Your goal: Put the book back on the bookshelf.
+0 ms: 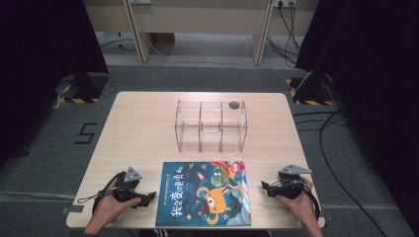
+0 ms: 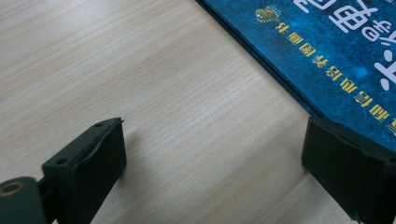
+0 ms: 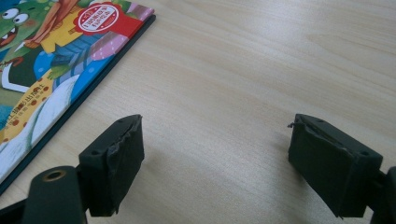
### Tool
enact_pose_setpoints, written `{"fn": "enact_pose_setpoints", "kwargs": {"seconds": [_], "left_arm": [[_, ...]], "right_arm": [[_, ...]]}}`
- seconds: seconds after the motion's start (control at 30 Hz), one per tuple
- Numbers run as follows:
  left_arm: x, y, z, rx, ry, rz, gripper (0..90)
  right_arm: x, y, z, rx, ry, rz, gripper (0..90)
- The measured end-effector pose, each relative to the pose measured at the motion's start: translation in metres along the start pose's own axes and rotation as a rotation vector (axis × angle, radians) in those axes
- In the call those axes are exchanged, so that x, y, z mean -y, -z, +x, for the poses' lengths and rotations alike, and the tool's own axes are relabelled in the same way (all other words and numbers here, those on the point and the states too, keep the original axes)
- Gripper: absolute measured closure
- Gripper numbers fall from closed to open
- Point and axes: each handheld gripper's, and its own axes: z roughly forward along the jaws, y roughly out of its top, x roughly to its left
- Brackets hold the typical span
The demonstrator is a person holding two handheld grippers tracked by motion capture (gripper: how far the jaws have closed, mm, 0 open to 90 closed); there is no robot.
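Note:
A colourful picture book (image 1: 203, 193) lies flat near the table's front edge, its blue cover up. My left gripper (image 1: 147, 198) rests on the table just left of the book, jaws open and pointing at its spine; the book's blue edge (image 2: 327, 51) runs past the right jaw. To the right of the book my right gripper (image 1: 267, 188) sits low on the wood, open with nothing between its jaws. The book's corner with a red badge (image 3: 95, 18) lies ahead and to the left of those jaws. A clear three-bay rack (image 1: 211, 126) stands behind the book.
A small dark round object (image 1: 233, 104) lies beside the rack's far right corner. The wooden table (image 1: 138, 128) has bare surface on both sides of the rack. Cables run over the floor at the right (image 1: 336, 163).

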Motion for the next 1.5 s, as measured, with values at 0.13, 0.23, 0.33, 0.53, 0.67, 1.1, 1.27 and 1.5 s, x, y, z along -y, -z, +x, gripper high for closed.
{"fn": "enact_pose_setpoints", "kwargs": {"seconds": [0.13,0.23,0.33,0.53,0.67,1.1,1.27,1.5], "left_arm": [[0.000,0.000,0.000,-0.002,0.000,0.002,5.0],[0.000,0.000,-0.001,0.000,-0.001,0.002,4.8],[0.000,0.000,-0.004,0.023,-0.025,0.007,4.9],[-0.002,0.001,-0.013,0.101,-0.024,-0.006,8.1],[-0.002,0.003,-0.012,0.189,0.040,-0.025,11.4],[-0.005,0.002,-0.029,0.442,0.131,-0.008,22.9],[-0.006,0.003,-0.032,0.426,0.140,-0.002,22.0],[-0.007,0.002,-0.033,0.436,0.144,-0.001,22.1]], "right_arm": [[0.000,0.000,0.000,0.000,0.001,-0.003,18.9],[0.000,0.000,0.000,0.000,-0.004,-0.003,19.0],[0.000,0.000,0.000,-0.001,-0.004,-0.002,19.0],[0.000,0.000,0.000,0.000,-0.003,0.000,19.0],[0.000,0.000,0.000,0.001,-0.003,0.001,18.9],[0.000,0.000,0.001,-0.008,-0.010,0.000,19.0],[-0.001,-0.001,0.002,-0.005,0.004,0.000,18.9],[-0.001,-0.001,0.003,-0.008,0.000,0.001,19.0]]}}
